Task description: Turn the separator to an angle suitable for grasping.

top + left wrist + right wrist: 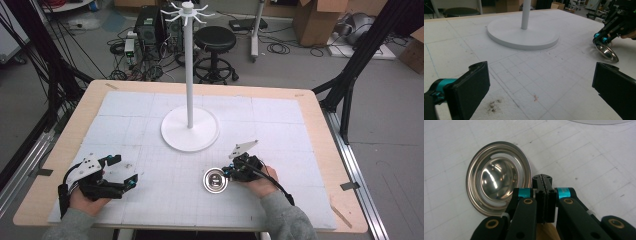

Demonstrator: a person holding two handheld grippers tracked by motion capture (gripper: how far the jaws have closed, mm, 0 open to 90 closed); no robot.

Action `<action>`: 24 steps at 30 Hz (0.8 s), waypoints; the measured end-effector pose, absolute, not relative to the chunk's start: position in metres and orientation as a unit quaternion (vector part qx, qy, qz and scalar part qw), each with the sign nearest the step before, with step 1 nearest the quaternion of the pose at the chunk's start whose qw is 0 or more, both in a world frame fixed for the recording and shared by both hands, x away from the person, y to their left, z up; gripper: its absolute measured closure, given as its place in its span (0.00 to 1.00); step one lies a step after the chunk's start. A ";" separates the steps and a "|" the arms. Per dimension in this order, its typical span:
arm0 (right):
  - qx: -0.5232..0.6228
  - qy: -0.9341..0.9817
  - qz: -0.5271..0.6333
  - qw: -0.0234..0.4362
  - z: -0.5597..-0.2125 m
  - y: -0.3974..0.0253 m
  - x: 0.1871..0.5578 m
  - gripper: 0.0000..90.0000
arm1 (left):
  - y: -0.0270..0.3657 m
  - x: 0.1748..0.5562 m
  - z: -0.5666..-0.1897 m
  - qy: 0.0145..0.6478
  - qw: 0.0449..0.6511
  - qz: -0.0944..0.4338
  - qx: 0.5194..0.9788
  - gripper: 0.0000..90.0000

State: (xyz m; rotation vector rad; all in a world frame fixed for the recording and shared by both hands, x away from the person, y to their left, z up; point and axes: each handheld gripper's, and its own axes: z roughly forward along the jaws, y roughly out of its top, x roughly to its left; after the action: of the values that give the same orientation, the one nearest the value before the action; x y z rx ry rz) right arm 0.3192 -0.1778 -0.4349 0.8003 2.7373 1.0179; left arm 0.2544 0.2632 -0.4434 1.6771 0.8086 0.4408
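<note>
1. Right tongs [231, 170] sit at the right edge of a small steel dish [215, 180], which lies flat on the white foam bench [280, 125], near the front and in front of the hook stand's round base [190, 129].
2. In the right gripper view the right tongs [542, 178] are pressed together, pads meeting at the dish [499, 183] rim. Can't tell if the rim is actually pinched between them or if they're just shut beside it.
3. Left tongs [123, 170] are spread wide, hovering near the bench at front left, well apart from the dish, holding nothing. Left gripper view confirms: both pads far apart, dish [605, 51] off to the right.
4. Doing the step well, as a judgement: get a real bite on the rim, since it's thin, shiny and likely slippery.
5. Lift slow and keep the dish level; a one-side rim grip lets it swing.
6. Keep the left tongs clear, or bring them in to steady the far rim if it slips.
7. Mind the stand pole [189, 75] if moving up toward the hooks [187, 12].
</note>
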 end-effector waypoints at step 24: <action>0.241 0.904 0.352 0.033 -0.437 -0.182 0.290 1.00 | 0.262 0.255 -0.443 0.343 0.575 0.188 0.719 0.02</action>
State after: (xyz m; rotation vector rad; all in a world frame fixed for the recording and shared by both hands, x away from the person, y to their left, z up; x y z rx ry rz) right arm 0.2901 -0.1823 -0.4372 0.7422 2.7818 1.0822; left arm 0.2554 0.2617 -0.4431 1.6836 0.8023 0.4408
